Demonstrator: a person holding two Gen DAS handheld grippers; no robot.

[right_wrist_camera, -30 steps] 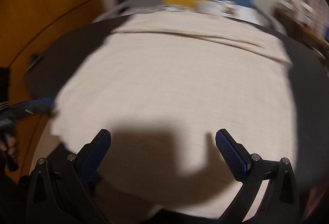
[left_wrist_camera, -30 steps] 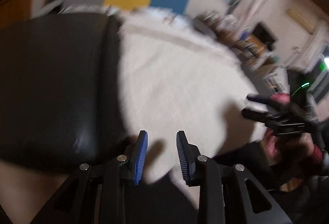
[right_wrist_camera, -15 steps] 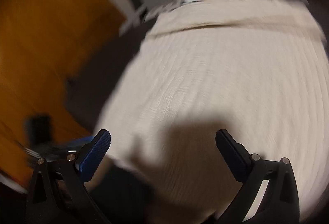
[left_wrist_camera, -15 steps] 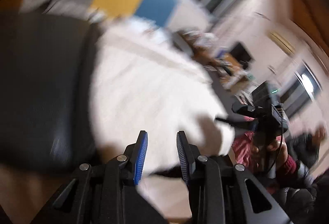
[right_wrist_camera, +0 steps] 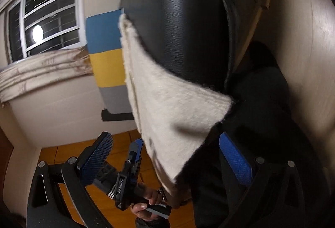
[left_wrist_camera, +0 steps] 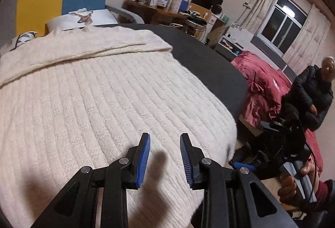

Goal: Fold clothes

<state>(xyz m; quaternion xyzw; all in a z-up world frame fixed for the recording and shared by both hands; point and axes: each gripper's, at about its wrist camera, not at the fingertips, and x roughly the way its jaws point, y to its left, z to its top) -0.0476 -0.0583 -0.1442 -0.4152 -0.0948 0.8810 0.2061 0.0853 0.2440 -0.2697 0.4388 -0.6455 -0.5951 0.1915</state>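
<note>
Cream ribbed knit, a sweater [left_wrist_camera: 100, 90] by the look of it, lies spread over a dark round table [left_wrist_camera: 209, 64], and one hem corner spills over the table's near edge. That overhanging corner is what the next move turns on. In the right wrist view, which is rolled hard onto its side, the corner [right_wrist_camera: 180, 123] hangs as a pointed flap right between the right gripper [right_wrist_camera: 165, 156] fingers, a little toward twelve o'clock of the gap; the jaws stand wide apart and neither pad touches the wool. The right hand looks the nearer one to a grab.

From the left wrist view, the left gripper [left_wrist_camera: 164, 156] hovers just above the near hem, its jaws partly parted with nothing between them, only their own shadow on the knit. The garment stretches away from those jaws toward twelve o'clock, its ribs running from about eleven down to five. The far end is folded over in a thick band near the pillow [left_wrist_camera: 81, 18]. The corner that drops off the table sits at roughly three o'clock from the left jaws.

By count: one sweater, one table, two grippers, each in one hand. I would judge the fold barely begun; whether the band at the far end is a sleeve laid across or a turned-over collar I cannot say from here. A second person [left_wrist_camera: 314, 94] sits at three o'clock beside a red quilt [left_wrist_camera: 261, 81].
</note>
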